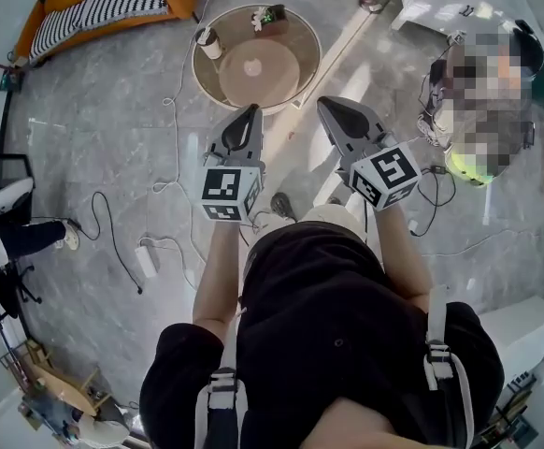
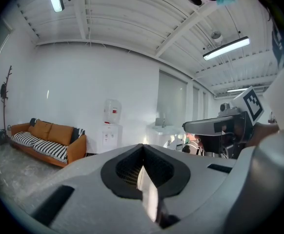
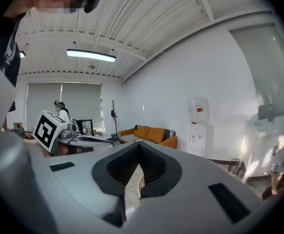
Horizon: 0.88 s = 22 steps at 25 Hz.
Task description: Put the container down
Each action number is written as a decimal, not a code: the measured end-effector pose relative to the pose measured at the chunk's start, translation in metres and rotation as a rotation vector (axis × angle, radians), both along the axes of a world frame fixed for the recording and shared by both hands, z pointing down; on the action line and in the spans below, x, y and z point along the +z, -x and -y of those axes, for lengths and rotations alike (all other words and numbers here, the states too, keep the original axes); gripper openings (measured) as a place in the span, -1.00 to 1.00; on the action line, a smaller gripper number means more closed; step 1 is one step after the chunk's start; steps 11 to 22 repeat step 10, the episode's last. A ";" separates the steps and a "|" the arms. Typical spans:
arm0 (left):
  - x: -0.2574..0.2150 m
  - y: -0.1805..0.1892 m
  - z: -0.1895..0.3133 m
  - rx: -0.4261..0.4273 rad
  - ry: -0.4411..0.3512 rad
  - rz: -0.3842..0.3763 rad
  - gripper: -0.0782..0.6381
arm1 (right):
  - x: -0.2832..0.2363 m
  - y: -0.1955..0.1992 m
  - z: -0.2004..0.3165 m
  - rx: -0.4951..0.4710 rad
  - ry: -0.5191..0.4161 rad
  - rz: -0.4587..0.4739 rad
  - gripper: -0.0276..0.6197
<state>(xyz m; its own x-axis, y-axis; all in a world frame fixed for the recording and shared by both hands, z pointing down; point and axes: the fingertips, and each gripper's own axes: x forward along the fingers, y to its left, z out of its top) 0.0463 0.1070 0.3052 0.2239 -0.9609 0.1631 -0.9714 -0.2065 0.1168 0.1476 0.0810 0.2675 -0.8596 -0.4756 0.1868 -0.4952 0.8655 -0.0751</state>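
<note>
Both grippers are held out level in front of the person, above the floor, and neither holds anything. My left gripper (image 1: 250, 109) has its jaws pressed together, and in its own view (image 2: 142, 150) they meet with nothing between them. My right gripper (image 1: 325, 102) is likewise shut, its tips touching (image 3: 139, 146). Ahead of both stands a round glass table (image 1: 295, 73). On it are a white cup with a dark lid (image 1: 209, 42) and a small dark box with something green (image 1: 270, 17). Which of these is the container I cannot tell.
An orange sofa with striped cushions (image 1: 104, 3) stands at the far left. Cables (image 1: 174, 138) and a power strip (image 1: 147, 261) lie on the grey floor. A second person (image 1: 482, 110) is at the right, someone's legs (image 1: 10, 237) at the left. A water dispenser (image 2: 111, 118) stands by the wall.
</note>
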 end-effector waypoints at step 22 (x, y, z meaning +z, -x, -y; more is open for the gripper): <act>0.006 0.017 -0.005 0.009 0.015 0.022 -0.73 | 0.007 0.017 -0.002 0.009 0.007 -0.018 -0.91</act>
